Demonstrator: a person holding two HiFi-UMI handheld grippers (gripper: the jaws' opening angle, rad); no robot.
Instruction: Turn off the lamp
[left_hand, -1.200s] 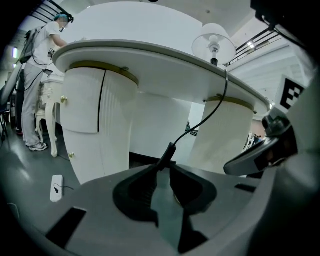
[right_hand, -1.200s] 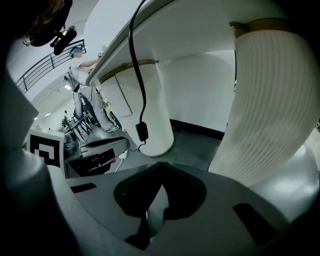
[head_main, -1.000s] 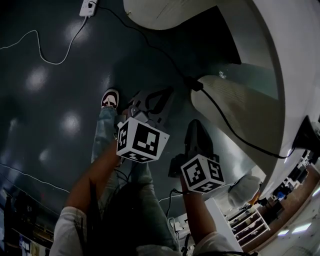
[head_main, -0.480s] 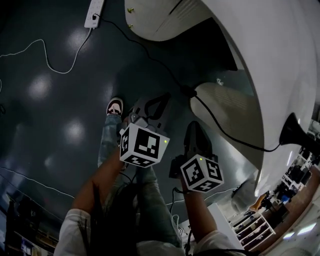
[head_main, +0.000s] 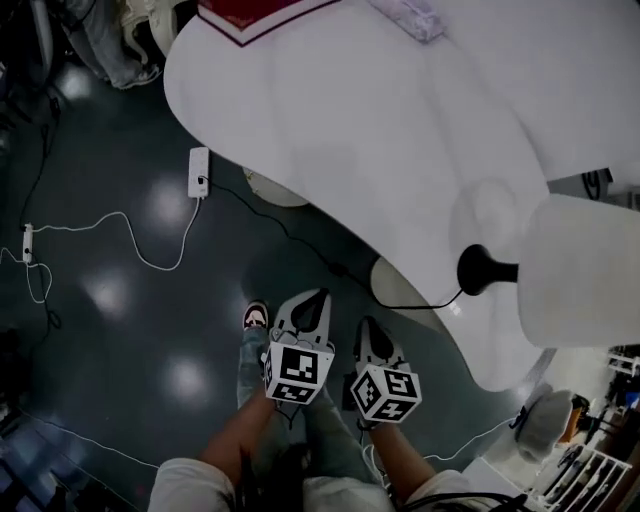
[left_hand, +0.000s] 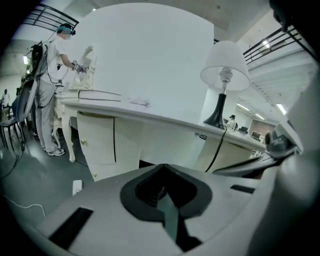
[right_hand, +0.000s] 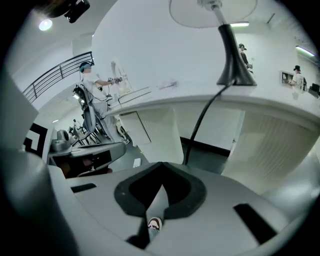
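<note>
Head view: left gripper (head_main: 312, 300) and right gripper (head_main: 368, 332) side by side over the floor, below the tabletop (head_main: 400, 150) edge. The lamp (head_main: 580, 270) stands on the tabletop, well apart from both.

Left gripper view: jaws closed, empty.

Right gripper view: jaws closed, empty; lamp cord (right_hand: 200, 120) hangs ahead.

Judgement: switching-off not started; no switch located.
</note>
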